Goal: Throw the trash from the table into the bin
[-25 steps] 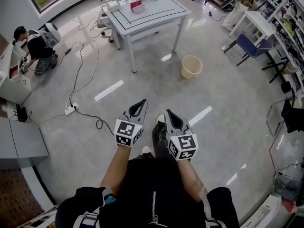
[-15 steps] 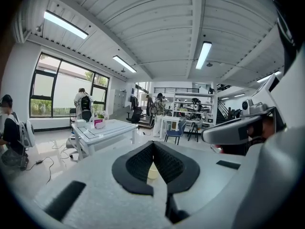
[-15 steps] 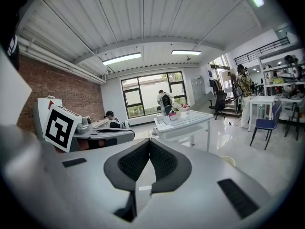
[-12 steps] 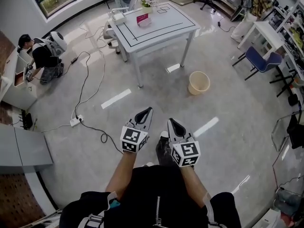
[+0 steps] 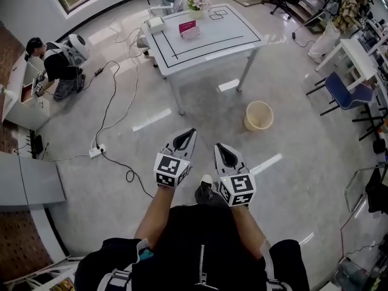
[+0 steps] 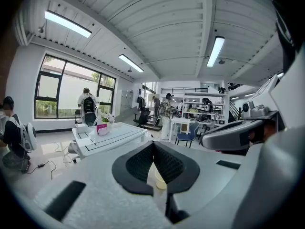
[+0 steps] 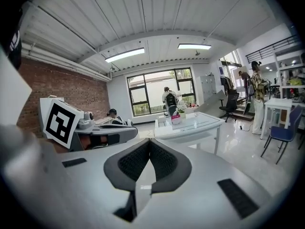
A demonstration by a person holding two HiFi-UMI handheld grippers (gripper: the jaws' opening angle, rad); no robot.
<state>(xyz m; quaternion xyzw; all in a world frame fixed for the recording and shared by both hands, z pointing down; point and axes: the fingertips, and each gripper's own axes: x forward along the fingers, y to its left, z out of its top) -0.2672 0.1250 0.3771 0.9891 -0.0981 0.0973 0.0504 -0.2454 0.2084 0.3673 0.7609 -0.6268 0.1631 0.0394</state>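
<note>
The white table (image 5: pixel 212 44) stands ahead across the floor, with a pink item (image 5: pixel 188 28), a white box (image 5: pixel 156 23) and a flower pot (image 5: pixel 197 2) on its far part. The cream bin (image 5: pixel 259 115) sits on the floor by the table's near right leg. My left gripper (image 5: pixel 189 132) and right gripper (image 5: pixel 218 145) are held side by side at waist height, well short of the table, both shut and empty. In the left gripper view the left gripper (image 6: pixel 153 144) points at the table (image 6: pixel 112 133). In the right gripper view the right gripper (image 7: pixel 150 142) faces the table (image 7: pixel 193 124).
A person (image 5: pixel 51 65) crouches at a white cabinet at far left. Cables and a power strip (image 5: pixel 94 152) trail over the floor left of my path. A blue chair (image 5: pixel 348 96), white desks and another person (image 5: pixel 339 17) are at the right. A grey cabinet (image 5: pixel 30 180) stands at near left.
Both grippers have travelled forward together as the person walks; the table and bin have come nearer and slid lower in the head view. Both jaws stay shut.
</note>
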